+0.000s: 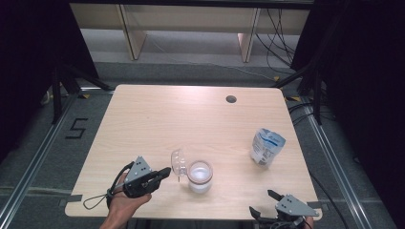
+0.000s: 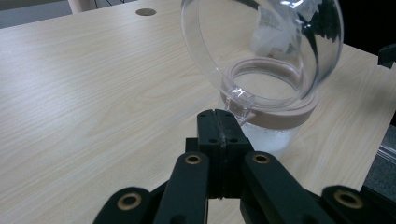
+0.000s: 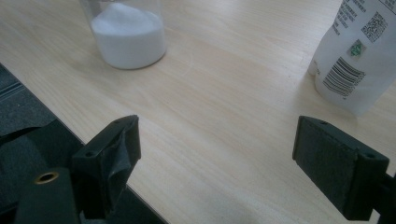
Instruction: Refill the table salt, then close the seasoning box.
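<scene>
1. Resting just short of the jar (image 1: 199, 176), the left gripper (image 1: 165, 172) points its tip at the jar's hinged side, with the raised clear lid (image 1: 178, 162) between the tip and the jar's mouth.
2. Its jaws are pressed together in the left gripper view, face against face, with nothing caught between them; the lid's small clear tab (image 2: 238, 102) sits right at their tip, and I cannot tell whether it touches them.
3. The jar stands upright on the table (image 1: 157, 119), near the front edge and roughly midway across it.
4. The lid (image 2: 261, 46) is a clear dome, swung up and tilted back from the jar's pale pink collar (image 2: 275, 112), so the mouth is uncovered.
5. Inside the jar (image 3: 128, 35) lies a white, grainy powder, heaped slightly in the middle and filling the lower part of the glass.
6. The right gripper (image 1: 264, 202) sits at the table's front edge, well to the right of the jar and apart from it.
7. Its jaws stand wide apart in the right gripper view, bare table between them and nothing held.
8. A white pouch (image 1: 266, 147) with blue print stands to the right of the jar and a little farther back, well apart from it.
9. From the right gripper view the pouch (image 3: 355, 60) shows a barcode and a square code; its contents cannot be made out.
</scene>
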Available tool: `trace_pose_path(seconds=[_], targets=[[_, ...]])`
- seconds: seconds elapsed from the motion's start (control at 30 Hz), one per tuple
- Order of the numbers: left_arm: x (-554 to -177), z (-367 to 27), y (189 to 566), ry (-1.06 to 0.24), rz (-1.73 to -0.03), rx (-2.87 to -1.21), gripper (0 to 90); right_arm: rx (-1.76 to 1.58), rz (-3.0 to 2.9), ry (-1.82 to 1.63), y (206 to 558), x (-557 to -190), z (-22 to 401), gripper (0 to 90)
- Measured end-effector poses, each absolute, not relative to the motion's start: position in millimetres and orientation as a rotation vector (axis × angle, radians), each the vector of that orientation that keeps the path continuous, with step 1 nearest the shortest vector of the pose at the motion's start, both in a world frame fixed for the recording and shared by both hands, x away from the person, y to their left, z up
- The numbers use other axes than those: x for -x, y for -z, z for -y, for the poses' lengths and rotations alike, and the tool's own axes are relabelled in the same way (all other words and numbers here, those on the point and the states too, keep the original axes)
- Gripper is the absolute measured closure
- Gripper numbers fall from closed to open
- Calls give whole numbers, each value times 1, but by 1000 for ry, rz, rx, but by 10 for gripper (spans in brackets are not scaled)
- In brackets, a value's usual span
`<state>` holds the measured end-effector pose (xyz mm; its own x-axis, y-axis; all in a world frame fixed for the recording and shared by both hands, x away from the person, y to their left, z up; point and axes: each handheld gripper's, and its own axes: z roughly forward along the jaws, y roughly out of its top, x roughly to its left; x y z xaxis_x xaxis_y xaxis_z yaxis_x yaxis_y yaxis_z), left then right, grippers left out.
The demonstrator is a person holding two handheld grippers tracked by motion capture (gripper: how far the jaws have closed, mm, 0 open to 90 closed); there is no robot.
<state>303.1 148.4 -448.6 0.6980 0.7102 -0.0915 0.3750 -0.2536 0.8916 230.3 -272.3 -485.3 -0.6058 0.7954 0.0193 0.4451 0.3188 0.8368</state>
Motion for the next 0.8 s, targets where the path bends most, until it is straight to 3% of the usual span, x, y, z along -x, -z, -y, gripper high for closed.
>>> trace_pose_path(seconds=[0.8], targets=[[-303,-138,444,-414,-816,-1804,895,-1089,-2196,-1211,486,-229,271,163]])
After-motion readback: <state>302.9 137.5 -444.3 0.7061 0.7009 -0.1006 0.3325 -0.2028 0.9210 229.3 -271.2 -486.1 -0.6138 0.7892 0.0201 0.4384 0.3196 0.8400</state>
